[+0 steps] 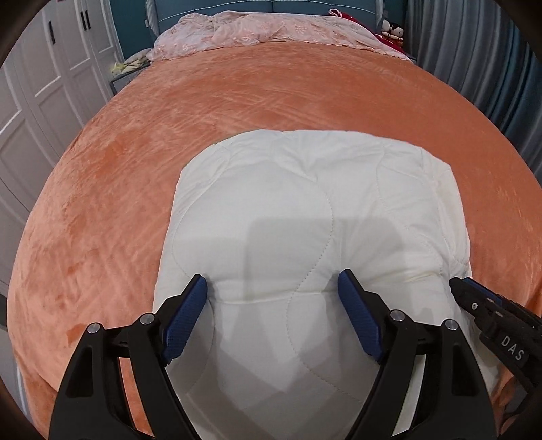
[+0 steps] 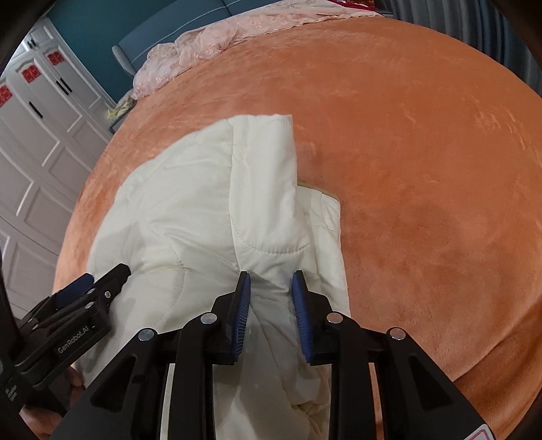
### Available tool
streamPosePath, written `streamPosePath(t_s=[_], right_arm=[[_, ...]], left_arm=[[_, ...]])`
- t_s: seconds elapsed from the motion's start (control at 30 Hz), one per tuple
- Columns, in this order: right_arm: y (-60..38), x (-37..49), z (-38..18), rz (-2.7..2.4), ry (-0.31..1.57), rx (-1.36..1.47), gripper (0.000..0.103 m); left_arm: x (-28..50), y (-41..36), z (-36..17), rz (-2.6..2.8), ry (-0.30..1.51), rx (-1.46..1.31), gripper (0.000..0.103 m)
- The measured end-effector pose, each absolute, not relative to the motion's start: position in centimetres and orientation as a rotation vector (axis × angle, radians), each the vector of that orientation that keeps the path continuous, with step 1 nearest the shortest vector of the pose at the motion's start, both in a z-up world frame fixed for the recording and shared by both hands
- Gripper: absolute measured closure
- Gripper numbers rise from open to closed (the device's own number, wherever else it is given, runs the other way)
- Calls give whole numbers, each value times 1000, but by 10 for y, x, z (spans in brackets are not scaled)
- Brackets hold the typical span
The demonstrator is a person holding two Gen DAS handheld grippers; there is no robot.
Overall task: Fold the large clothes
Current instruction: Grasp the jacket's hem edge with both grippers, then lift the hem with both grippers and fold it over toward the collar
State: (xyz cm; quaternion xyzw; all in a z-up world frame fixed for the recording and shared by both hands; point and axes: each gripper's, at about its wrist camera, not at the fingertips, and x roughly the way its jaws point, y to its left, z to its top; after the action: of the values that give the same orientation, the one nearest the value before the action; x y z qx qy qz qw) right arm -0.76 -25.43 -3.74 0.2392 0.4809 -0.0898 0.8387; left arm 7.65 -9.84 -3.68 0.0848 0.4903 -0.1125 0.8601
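A white quilted garment [image 1: 305, 210] lies folded into a thick block on the orange bedspread [image 1: 135, 152]. It also shows in the right wrist view [image 2: 203, 203], with a layered edge on its right side. My left gripper [image 1: 272, 284] is open wide, its blue pads pressing down on the near part of the garment. My right gripper [image 2: 271, 282] has its jaws partly closed around a raised fold at the garment's near right edge. The right gripper shows in the left wrist view [image 1: 474, 298], and the left gripper shows in the right wrist view [image 2: 101, 277].
A pink lace cover [image 1: 271, 34] lies bunched at the head of the bed before a teal headboard [image 1: 271, 6]. White wardrobe doors [image 1: 40, 101] stand to the left. Grey curtains [image 1: 491, 67] hang at the right. Orange bedspread surrounds the garment.
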Motion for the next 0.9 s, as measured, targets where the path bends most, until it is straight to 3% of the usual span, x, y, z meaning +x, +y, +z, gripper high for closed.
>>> streamPosePath(t_s=[0.9], right_arm=[[-236, -8, -47, -230, 983, 416, 77]], left_arm=[[73, -100, -49, -207, 970, 229, 22]])
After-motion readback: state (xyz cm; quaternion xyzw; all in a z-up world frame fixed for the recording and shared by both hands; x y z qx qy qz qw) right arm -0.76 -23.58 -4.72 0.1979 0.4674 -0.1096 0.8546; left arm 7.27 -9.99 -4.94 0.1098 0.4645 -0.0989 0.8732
